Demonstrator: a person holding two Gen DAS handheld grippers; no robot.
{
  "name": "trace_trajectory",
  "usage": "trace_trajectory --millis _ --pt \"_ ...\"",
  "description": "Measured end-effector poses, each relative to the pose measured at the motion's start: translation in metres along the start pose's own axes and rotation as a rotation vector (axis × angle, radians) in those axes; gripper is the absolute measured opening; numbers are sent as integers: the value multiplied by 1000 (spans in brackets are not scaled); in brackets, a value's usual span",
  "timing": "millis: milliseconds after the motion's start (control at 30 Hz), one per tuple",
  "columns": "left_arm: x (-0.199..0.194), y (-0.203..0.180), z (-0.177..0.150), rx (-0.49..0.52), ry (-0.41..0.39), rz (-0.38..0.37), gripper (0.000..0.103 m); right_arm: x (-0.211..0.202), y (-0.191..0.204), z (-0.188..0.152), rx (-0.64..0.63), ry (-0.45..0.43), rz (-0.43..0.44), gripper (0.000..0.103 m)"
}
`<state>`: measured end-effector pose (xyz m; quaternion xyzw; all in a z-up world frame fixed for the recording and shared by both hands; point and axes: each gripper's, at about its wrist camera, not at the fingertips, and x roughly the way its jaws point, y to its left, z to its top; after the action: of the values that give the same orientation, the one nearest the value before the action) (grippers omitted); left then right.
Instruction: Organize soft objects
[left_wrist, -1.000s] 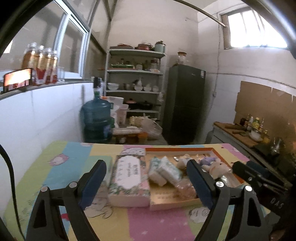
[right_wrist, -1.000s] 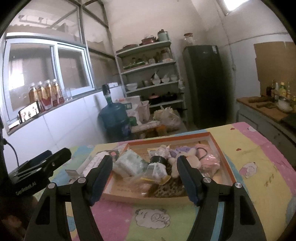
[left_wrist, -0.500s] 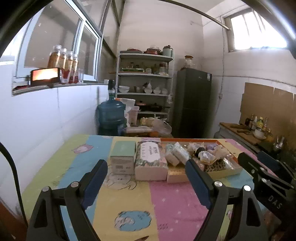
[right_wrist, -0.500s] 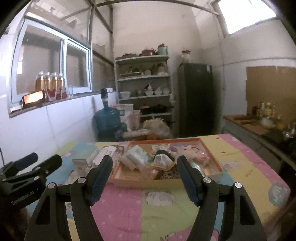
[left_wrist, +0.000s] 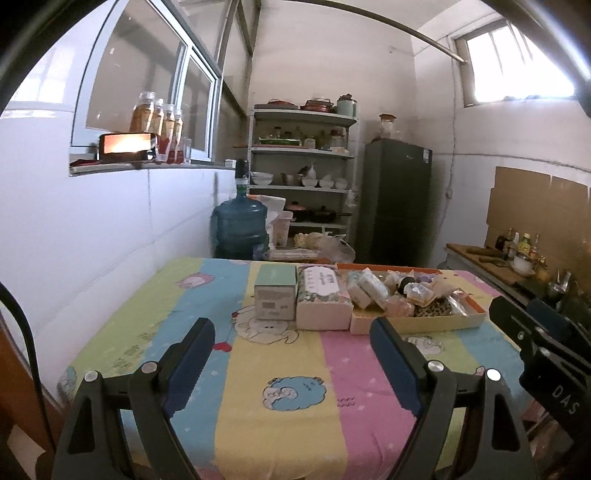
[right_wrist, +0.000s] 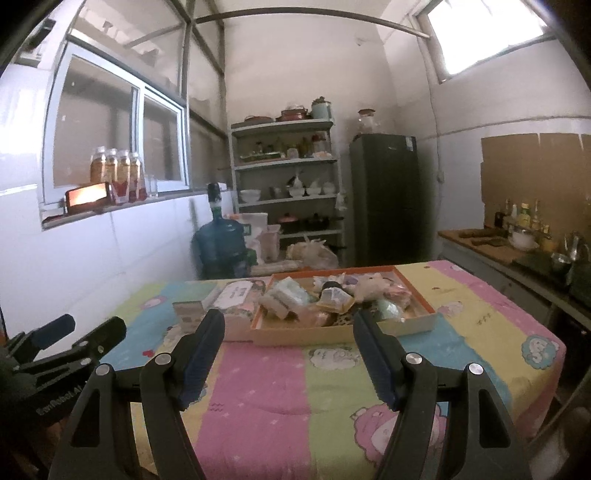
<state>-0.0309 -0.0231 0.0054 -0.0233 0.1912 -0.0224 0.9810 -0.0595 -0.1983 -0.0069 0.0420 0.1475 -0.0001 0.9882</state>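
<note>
An orange-rimmed tray (left_wrist: 417, 323) (right_wrist: 413, 322) at the far side of the table holds a pile of soft things: tissue packs (left_wrist: 373, 286) (right_wrist: 290, 295), a plush toy (right_wrist: 369, 284) and small wrapped packets. A flowered tissue box (left_wrist: 321, 295) (right_wrist: 236, 295) and a green-topped box (left_wrist: 276, 295) (right_wrist: 189, 311) stand left of the tray. My left gripper (left_wrist: 291, 354) is open and empty over the near table edge. My right gripper (right_wrist: 288, 347) is open and empty, also well short of the tray.
The table wears a striped cartoon cloth (left_wrist: 280, 387) (right_wrist: 258, 391). Behind it are a blue water jug (left_wrist: 240, 229), a shelf of dishes (left_wrist: 303, 177) and a dark fridge (left_wrist: 397, 206). A counter with bottles (right_wrist: 517, 236) runs along the right wall.
Both grippers have pulled back and away from the tray toward the near table edge, so the tray and boxes look smaller and farther. Both stay open and empty.
</note>
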Motion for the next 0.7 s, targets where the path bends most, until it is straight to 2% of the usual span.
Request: trace_trajectory --millis 400,700 --pt "-19 0 -7 23 -8 2 86 -15 8 -3 25 -5 13 74" --pt "-26 4 -6 2 -23 3 86 -22 6 0 34 -21 12 74"
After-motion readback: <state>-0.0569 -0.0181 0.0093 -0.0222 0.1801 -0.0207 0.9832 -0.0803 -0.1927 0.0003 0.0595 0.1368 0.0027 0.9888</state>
